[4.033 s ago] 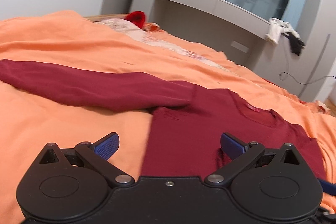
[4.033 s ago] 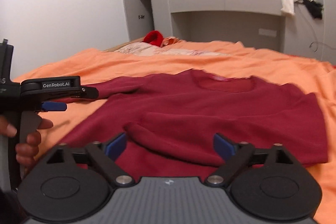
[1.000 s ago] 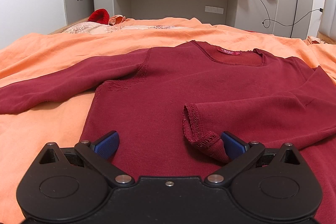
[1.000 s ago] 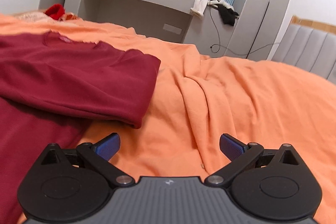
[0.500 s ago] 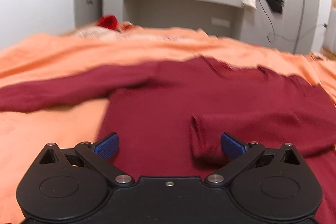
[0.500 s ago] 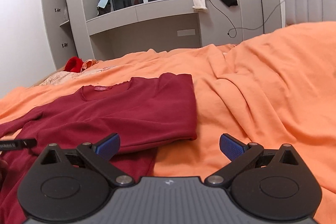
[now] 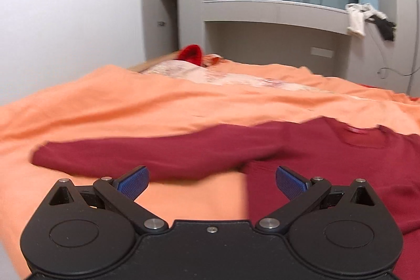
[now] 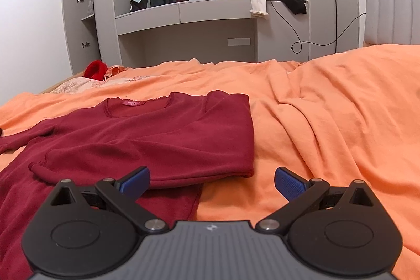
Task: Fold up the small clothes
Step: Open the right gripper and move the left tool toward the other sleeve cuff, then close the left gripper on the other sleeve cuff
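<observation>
A dark red long-sleeved top (image 8: 147, 138) lies flat on the orange bedspread (image 8: 328, 122). Its right sleeve (image 8: 147, 164) is folded across the body. Its left sleeve (image 7: 147, 156) stretches out straight to the left in the left wrist view, where the body of the top (image 7: 341, 164) lies at the right. My left gripper (image 7: 211, 181) is open and empty, just in front of the outstretched sleeve. My right gripper (image 8: 211, 181) is open and empty, above the top's right edge.
A red item (image 8: 95, 69) and a pale patterned cloth (image 7: 210, 74) lie at the far end of the bed. Grey cabinets and a window ledge (image 8: 189, 12) with hanging clothes (image 8: 275, 0) stand behind. A padded headboard (image 8: 393, 12) is at the right.
My left gripper has swung left, from facing the body of the top to facing the outstretched left sleeve. My right gripper has turned left, back toward the top. Both stayed open.
</observation>
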